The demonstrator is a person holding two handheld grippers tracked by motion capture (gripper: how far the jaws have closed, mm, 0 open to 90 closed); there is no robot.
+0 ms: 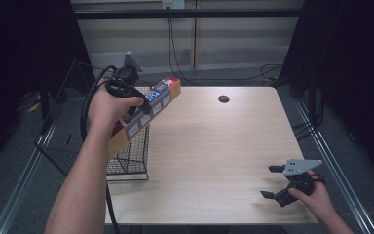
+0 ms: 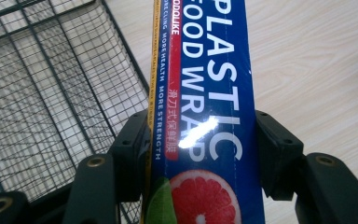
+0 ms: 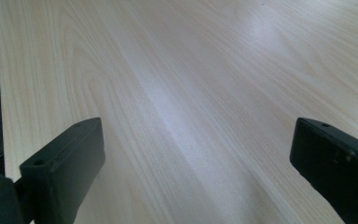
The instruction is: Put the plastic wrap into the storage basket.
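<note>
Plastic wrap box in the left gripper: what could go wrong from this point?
1. The left gripper clamps the plastic wrap box near one end, so the long tilted box could pivot or slip between the pads.
2. The box hangs over the rim of the wire basket; lowering it at this slant may catch its low end on the mesh.

The long blue box [image 2: 209, 116] in the left gripper view bears big white capitals reading "PLASTIC FOOD WRAP", running lengthwise toward 12 o'clock; at their 9 o'clock a red strip carries "FOODLIKE" and a line of white Chinese characters; the yellow edge strip further toward 9 o'clock reads "MORE HEALTH MORE STRENGTH"; in the high view the box's lettering is too small to read.
</note>
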